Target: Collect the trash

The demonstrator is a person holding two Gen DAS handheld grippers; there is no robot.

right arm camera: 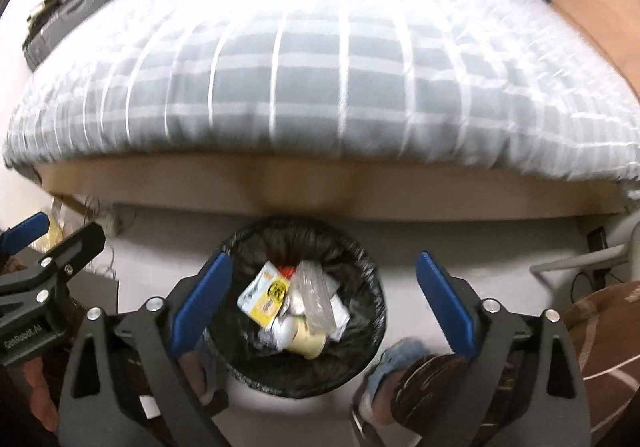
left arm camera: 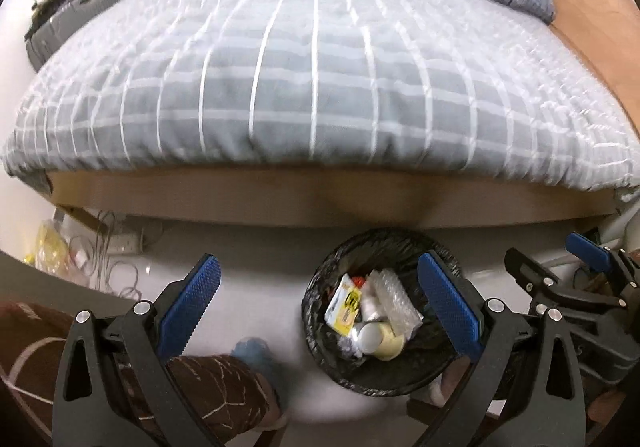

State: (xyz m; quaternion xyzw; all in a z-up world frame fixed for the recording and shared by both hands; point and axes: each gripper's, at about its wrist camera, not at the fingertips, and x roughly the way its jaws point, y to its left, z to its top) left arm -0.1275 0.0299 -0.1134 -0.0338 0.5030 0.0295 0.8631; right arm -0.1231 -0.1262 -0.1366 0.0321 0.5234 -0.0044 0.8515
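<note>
- The trash bin (right arm camera: 298,311) is round, lined with a black bag whose crinkled edge folds over the rim, and stands on the pale floor (left arm camera: 256,279) just in front of the wooden bed frame (right arm camera: 360,191).
- Inside lies a heap of trash: a white-and-yellow carton (right arm camera: 266,293), clear crumpled plastic wrap (right arm camera: 314,291), a pale yellow cup (right arm camera: 306,341) and something small and red, too blurred to name.
- The right tongs (right arm camera: 322,291) hang over the bin with the blue pads spread wide apart, one on each side of the opening, gripping nothing.
- The left tongs (left arm camera: 320,299) stand apart too and empty, with the bin showing near their right pad.
- A grey checked quilt (left arm camera: 320,79) covers the bed beyond the bin.
- The person's patterned brown trouser legs (left arm camera: 216,387) and a blue slipper (right arm camera: 396,357) show beside the bin.
</note>
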